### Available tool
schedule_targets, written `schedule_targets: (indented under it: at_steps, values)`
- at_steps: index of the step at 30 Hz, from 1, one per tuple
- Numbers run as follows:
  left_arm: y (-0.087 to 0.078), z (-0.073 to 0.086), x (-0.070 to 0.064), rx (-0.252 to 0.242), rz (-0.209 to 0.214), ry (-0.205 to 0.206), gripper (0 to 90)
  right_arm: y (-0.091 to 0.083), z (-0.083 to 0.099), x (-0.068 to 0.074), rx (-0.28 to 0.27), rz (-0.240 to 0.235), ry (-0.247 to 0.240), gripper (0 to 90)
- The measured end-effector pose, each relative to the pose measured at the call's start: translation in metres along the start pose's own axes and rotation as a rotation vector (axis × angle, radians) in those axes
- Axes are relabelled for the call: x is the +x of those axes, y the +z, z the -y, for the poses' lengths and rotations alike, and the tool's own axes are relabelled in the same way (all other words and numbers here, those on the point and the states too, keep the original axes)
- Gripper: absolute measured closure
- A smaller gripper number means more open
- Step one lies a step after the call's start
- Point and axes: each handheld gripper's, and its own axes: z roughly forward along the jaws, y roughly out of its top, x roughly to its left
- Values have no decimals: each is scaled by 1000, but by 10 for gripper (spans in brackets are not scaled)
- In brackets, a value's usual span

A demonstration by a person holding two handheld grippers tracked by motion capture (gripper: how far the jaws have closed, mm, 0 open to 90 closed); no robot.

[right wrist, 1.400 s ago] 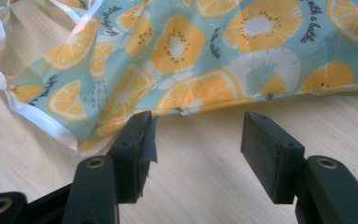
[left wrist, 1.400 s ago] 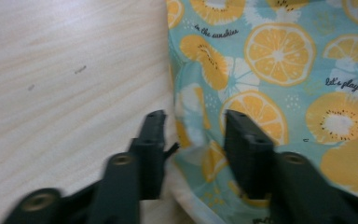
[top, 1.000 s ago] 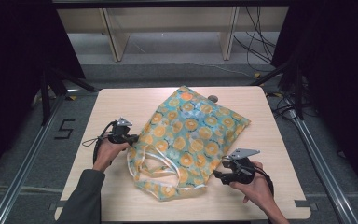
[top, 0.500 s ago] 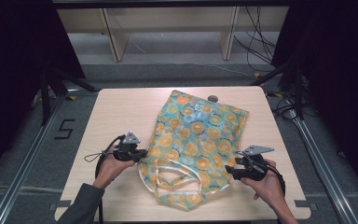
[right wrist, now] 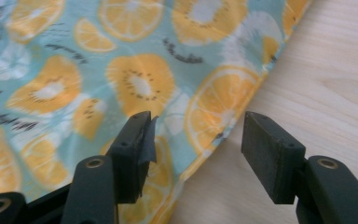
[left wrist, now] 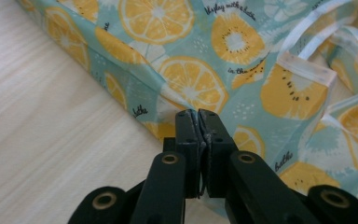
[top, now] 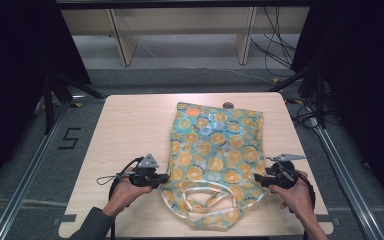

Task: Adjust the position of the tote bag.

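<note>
the table (top: 130, 125) spreads out ahead of both my claws, pale wood, bare on the far left. the fruit-print bag (top: 215, 150) lies flat on it between my two claws, its long axis running straight away from me: the closed bottom edge points to the far side of the table, the open mouth with its pale handles (top: 205, 197) points back toward me and sits between and slightly nearer than the claws. in the left gripper view the handles lie off to the right of my jaws.

my left claw (top: 164, 178) is at the bag's left edge, near the mouth end. its jaws are pressed together with a fold of the bag's edge (left wrist: 186, 105) pinched between the tips, cloth spreading away beyond them.

my right claw (top: 258, 180) is at the bag's right edge, level with the left one. its jaws stand wide apart, holding nothing; the bag's edge (right wrist: 214, 140) runs through the gap, cloth under the left jaw, bare table under the right jaw.

a small dark object (top: 227, 105) rests just past the bag's far edge, well beyond both claws.
</note>
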Motion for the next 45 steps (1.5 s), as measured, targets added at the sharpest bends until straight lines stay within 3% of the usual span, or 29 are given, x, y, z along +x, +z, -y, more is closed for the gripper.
schedule_targets:
  at_steps: [2, 3, 4, 5, 6, 7, 8, 9, 10, 11, 13, 14, 15, 18, 22, 24, 25, 27, 28, 29, 32, 34, 35, 36, 37, 40, 42, 44, 45]
  values:
    - [1, -1, -4, 5, 10, 12, 867, 4, -1, -11, 18, -13, -29, 491]
    - [2, -1, -9, -1, 13, 15, 867, 4, -2, -12, 44, -17, 6, 584]
    - [2, -1, -9, -1, 13, 15, 866, 4, -2, -12, 44, -17, 6, 584]
    - [4, -1, -13, -2, 17, 14, 866, 8, -3, -15, -1, -66, 6, 712]
    - [4, -1, -13, -2, 17, 14, 868, 8, -3, -15, -1, -66, 6, 712]
    - [4, 0, -17, 1, 20, 24, 869, 8, -5, -17, 4, -56, -34, 805]
    - [4, 0, -17, 1, 20, 24, 872, 8, -5, -17, 4, -56, -34, 805]
    - [4, 1, -18, 0, 26, 25, 872, 10, -6, -18, -24, -8, -62, 837]
    - [4, 2, -21, 10, 26, 44, 872, 8, -9, -19, -7, 13, -58, 870]
    - [4, 3, -22, 8, 34, 27, 873, 9, -10, -20, -10, 21, -75, 875]
    - [3, 4, -24, 7, 41, 41, 873, 9, -12, -20, -9, 24, -75, 877]
    - [3, 5, -25, 4, 39, 24, 874, 11, -13, -21, -12, 24, -86, 878]
    - [3, 6, -26, 10, 42, 41, 874, 11, -15, -22, -7, 15, -83, 879]
    - [5, 8, -34, 3, 51, 24, 874, 14, -16, -24, -30, 26, -110, 879]
    - [8, 9, -37, 2, 93, 38, 865, 9, -22, -26, -43, 52, -74, 840]
    - [6, 8, -38, 0, 87, 31, 788, 9, -23, -28, -49, 53, -71, 795]
    - [1, 7, -37, -30, 54, -10, 705, 7, -22, -29, -49, 57, -50, 705]
    - [-2, 6, -35, -24, 43, 2, 657, 6, -21, -28, -66, 67, -51, 658]
    - [-7, 5, -35, -49, 26, -9, 557, -1, -22, -28, -98, 54, -77, 610]
    - [-16, 3, -37, -79, 6, -10, 514, -5, -22, -27, -113, 45, -84, 583]
    - [-22, 1, -43, -124, -13, -19, 466, -15, -20, -23, -148, 34, -61, 553]
    - [-28, -1, -52, -149, 13, -17, 441, -21, -18, -21, -155, 38, -58, 541]
    - [-28, -4, -61, -162, 33, 8, 418, -25, -16, -19, -153, 2, -56, 533]
    - [-28, -4, -61, -162, 33, 8, 408, -25, -16, -19, -153, 2, -56, 533]
    - [-24, -7, -72, -146, 42, 37, 394, -26, -15, -16, -174, 5, -61, 531]
    - [-17, -8, -80, -138, 59, 59, 367, -28, -14, -12, -159, -31, -60, 529]
    - [-9, -8, -85, -101, 43, 116, 351, -29, -14, -7, -166, -23, -72, 525]
    - [-1, -7, -91, -83, 32, 141, 348, -30, -14, -3, -158, -50, -79, 524]
    - [4, -8, -93, -71, 26, 175, 354, -31, -13, 2, -161, -83, -81, 524]
